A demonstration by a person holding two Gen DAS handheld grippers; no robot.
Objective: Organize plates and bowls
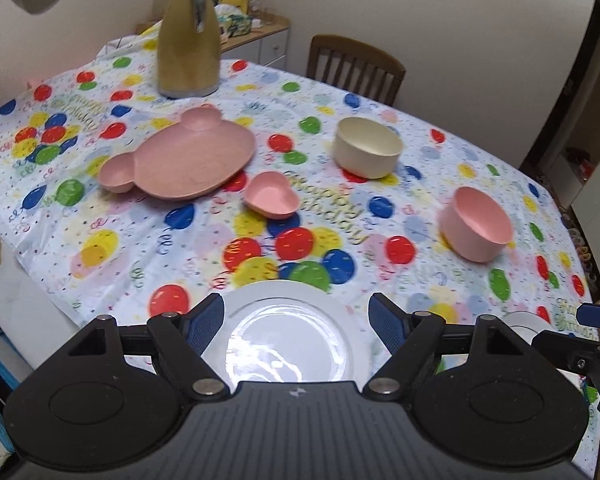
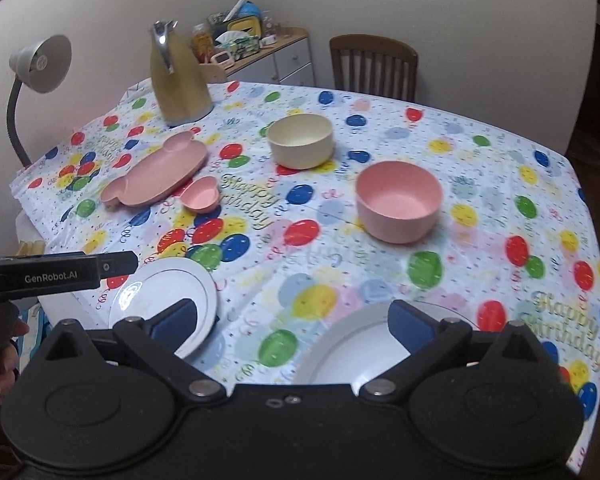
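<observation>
Hovering over the near edge of the surface [image 2: 340, 240], I am keeping my left tongs [image 1: 296, 322] spread wide above a white plate [image 1: 288, 340], nothing between their pads. My right tongs [image 2: 292, 322] are standing wide too, gripping nothing, above a second white plate [image 2: 364, 348] at the same edge. Further in, a pink bowl [image 2: 398, 200] and a cream bowl [image 2: 300, 140] are sitting apart, while a pink bear-shaped plate [image 1: 188, 156] and a small heart-shaped dish [image 1: 272, 194] are lying toward the left edge near a gold jug [image 1: 188, 36].
</observation>
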